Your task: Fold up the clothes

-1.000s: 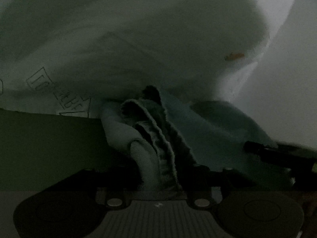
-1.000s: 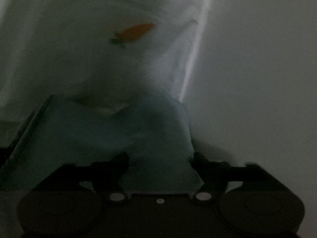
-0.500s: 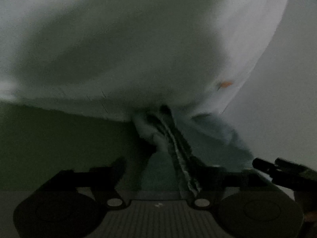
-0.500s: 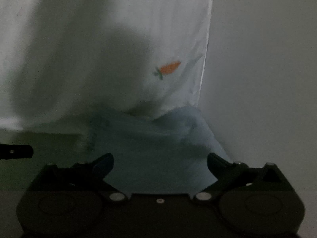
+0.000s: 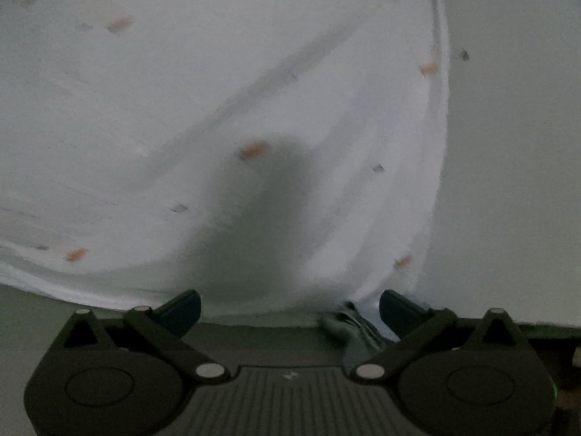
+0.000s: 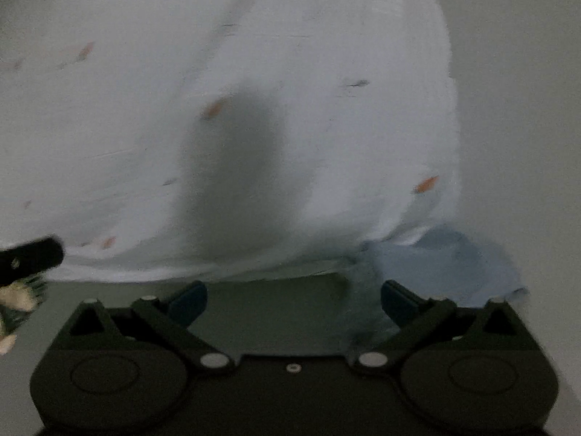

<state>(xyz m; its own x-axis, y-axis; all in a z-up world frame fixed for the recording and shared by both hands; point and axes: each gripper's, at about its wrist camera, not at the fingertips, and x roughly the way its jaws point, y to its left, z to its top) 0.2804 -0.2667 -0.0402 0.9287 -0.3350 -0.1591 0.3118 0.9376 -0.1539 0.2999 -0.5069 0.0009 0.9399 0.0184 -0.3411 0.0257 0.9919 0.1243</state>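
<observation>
Currently my left claw stands wide, jaws spread, gripping nothing; a bunched dark fold lies just inside its right finger. Ahead, the white carrot-print garment spreads flat. My right claw is likewise wide and empty; a light blue cloth piece lies just beyond its right finger

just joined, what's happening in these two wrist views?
A person with two handheld grippers is folding a white garment with small orange carrot prints, spread on a dark green surface. Both the left gripper and right gripper are open, holding nothing. A light blue piece of cloth pokes out at the garment's near right corner.
</observation>
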